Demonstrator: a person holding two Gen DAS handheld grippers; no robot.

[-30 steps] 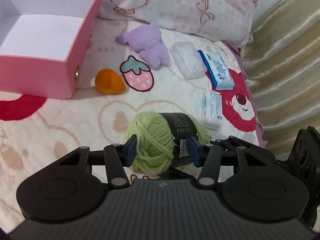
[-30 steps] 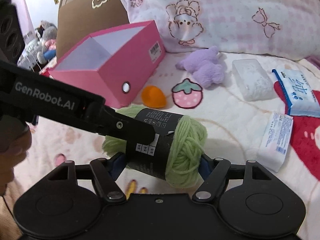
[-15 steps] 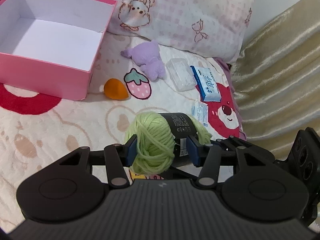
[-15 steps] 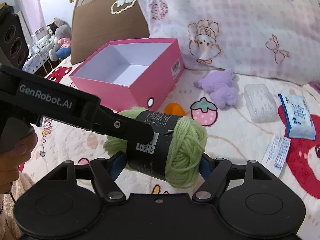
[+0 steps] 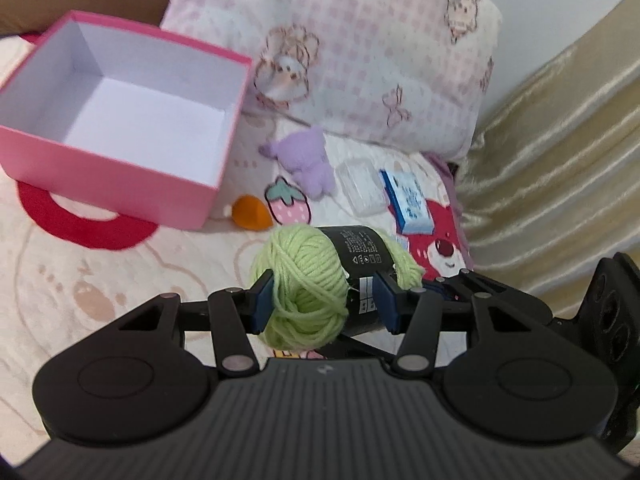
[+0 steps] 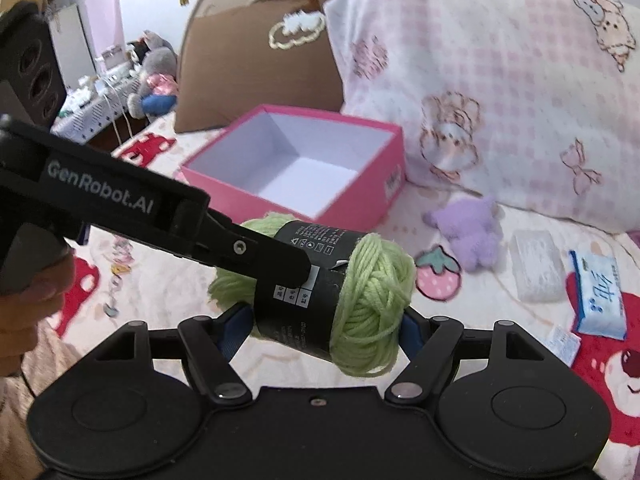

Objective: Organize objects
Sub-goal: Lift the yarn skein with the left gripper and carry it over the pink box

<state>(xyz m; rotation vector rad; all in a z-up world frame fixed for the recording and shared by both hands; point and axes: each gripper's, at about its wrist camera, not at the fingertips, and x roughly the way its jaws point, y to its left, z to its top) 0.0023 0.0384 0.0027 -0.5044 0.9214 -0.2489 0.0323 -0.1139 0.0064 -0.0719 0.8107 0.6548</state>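
A green yarn ball (image 5: pixel 304 280) with a black paper band is held in the air by both grippers. My left gripper (image 5: pixel 324 300) is shut on its near end. My right gripper (image 6: pixel 320 320) is shut on the same yarn ball (image 6: pixel 372 292) from the other side; the left gripper's finger (image 6: pixel 240 248) crosses that view and presses the band. An empty pink box (image 5: pixel 120 184) with a white inside stands on the bed at the upper left, also seen in the right wrist view (image 6: pixel 352 208).
On the bedspread lie an orange sponge (image 5: pixel 250 211), a purple plush (image 5: pixel 308 164), a clear plastic case (image 5: pixel 360 188), a blue tissue pack (image 5: pixel 408 200) and a white packet (image 6: pixel 562 344). A pink pillow (image 5: pixel 360 52) lies behind. A gold curtain (image 5: pixel 560 160) hangs right.
Both grippers have lifted the yarn ball higher above the bed, and the views have swung so the pink box's open inside shows more fully.
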